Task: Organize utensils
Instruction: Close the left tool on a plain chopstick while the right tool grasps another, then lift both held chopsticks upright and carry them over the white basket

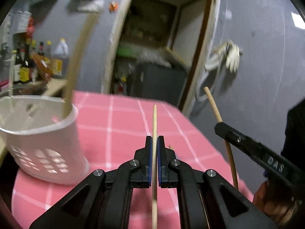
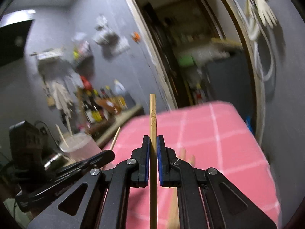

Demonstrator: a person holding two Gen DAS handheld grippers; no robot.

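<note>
A: Left wrist view. What does the left gripper (image 1: 154,143) hold?
B: A pale wooden chopstick (image 1: 154,126), clamped between the blue pads (image 1: 150,162); its pointed tip reaches forward over the pink checked tablecloth (image 1: 118,122) on the table.

A: And the container to the left?
B: A white perforated utensil holder (image 1: 43,143) standing on the cloth, well left of the gripper, with a long wooden utensil (image 1: 76,64) leaning out of it; blur hides what kind.

A: The right side of that view?
B: The right gripper (image 1: 223,128), closed on a second chopstick (image 1: 213,105), tilted, beyond the table edge.

A: Right wrist view?
B: The second chopstick (image 2: 153,118) runs straight between the right gripper (image 2: 153,143) fingers, jaws pressed against it, blunt end forward. The left gripper (image 2: 106,155) lies low left, its chopstick (image 2: 115,138) poking upward, with the holder (image 2: 80,145) behind it. More wooden sticks (image 2: 184,153) lie on the cloth (image 2: 219,133) beneath the gripper
</note>
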